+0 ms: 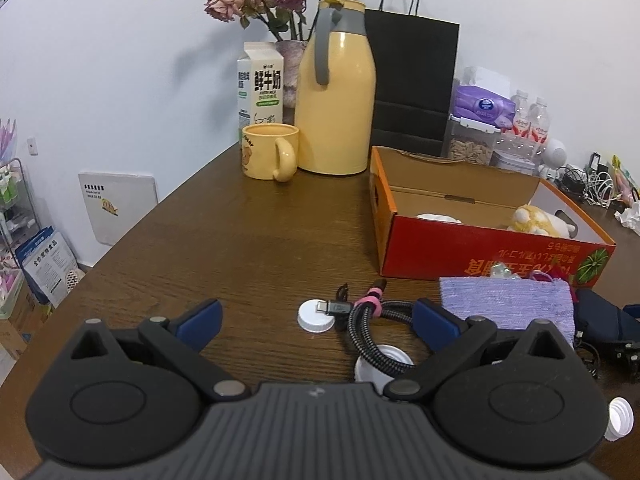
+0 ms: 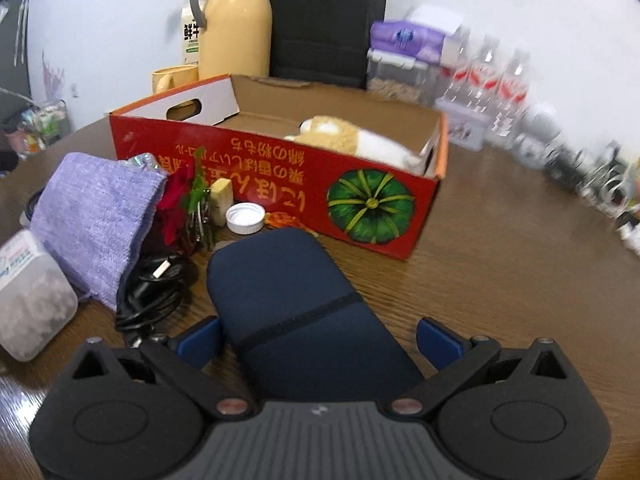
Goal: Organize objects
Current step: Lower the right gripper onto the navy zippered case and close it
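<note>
My left gripper (image 1: 318, 320) is open low over the brown table (image 1: 240, 240). A white bottle cap (image 1: 316, 316) and a coiled braided cable (image 1: 372, 332) lie between its fingers, the cable draped over a second white cap (image 1: 380, 366). A purple cloth (image 1: 508, 304) lies in front of the red cardboard box (image 1: 480, 248). My right gripper (image 2: 320, 340) is also open, straddling the near end of a dark blue soft case (image 2: 288, 304). The box (image 2: 272, 184) holds a plush toy (image 2: 352, 136). Beside it lie the purple cloth (image 2: 92, 216), a red fake rose (image 2: 176, 200), a white cap (image 2: 245, 218) and a black cable (image 2: 152, 292).
A yellow thermos (image 1: 336, 100), mug (image 1: 268, 152), milk carton (image 1: 260, 84) and black paper bag (image 1: 412, 80) stand at the back. Tissue pack (image 1: 484, 106), water bottles (image 1: 534, 120) and loose cords (image 1: 592, 184) crowd the back right. A plastic jar (image 2: 28, 300) lies at the left.
</note>
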The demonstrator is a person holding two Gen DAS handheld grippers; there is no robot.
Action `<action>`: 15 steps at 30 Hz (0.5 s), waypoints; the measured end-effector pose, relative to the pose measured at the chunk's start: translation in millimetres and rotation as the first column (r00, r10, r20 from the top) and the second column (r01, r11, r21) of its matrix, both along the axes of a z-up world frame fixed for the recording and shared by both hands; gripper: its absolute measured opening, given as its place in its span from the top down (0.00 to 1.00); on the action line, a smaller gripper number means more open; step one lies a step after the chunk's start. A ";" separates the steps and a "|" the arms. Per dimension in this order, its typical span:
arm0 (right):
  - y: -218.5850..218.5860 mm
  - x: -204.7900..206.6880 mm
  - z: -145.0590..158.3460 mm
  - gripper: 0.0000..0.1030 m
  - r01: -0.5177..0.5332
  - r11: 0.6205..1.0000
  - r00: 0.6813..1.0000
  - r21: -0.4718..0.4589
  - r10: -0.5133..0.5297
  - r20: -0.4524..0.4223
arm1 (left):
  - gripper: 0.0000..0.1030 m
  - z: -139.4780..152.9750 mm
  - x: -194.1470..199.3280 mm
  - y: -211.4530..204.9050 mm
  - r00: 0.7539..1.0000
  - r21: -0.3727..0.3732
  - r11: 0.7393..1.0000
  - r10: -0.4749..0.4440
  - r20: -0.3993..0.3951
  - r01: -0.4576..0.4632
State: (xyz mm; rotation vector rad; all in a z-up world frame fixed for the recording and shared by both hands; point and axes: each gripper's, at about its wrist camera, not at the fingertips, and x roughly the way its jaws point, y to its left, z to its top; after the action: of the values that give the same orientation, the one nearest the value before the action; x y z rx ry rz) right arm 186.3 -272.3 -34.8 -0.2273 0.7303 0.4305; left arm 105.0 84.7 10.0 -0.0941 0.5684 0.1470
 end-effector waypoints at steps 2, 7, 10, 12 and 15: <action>-2.5 6.9 -2.0 0.00 -0.014 0.999 1.000 0.038 0.015 -0.027 | 0.00 0.2 0.5 1.5 1.000 0.001 1.000 0.005 0.000 -0.005; -2.5 10.7 -3.9 0.08 -0.023 0.997 0.999 0.076 0.026 -0.028 | 0.00 -1.7 3.6 2.3 1.000 0.001 1.000 0.004 -0.008 -0.004; -1.3 5.8 -0.2 0.16 -0.004 0.996 1.000 0.092 0.006 -0.024 | 0.00 -4.1 5.3 1.5 1.000 -0.002 1.000 0.005 -0.017 -0.005; 0.6 0.7 -0.2 0.18 0.004 0.996 1.000 0.089 -0.003 -0.018 | 0.00 -5.4 6.5 1.5 1.000 -0.005 1.000 0.004 -0.021 -0.004; 0.1 -8.3 1.0 0.24 0.052 0.993 0.999 0.108 -0.051 -0.013 | 0.00 -7.0 6.5 0.7 1.000 -0.007 1.000 0.001 -0.024 -0.001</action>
State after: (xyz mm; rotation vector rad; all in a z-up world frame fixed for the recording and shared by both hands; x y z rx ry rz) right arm 178.0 -272.2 -33.8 -0.1046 0.7189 0.4213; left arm 111.5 85.4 2.9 -0.0992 0.5925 0.1472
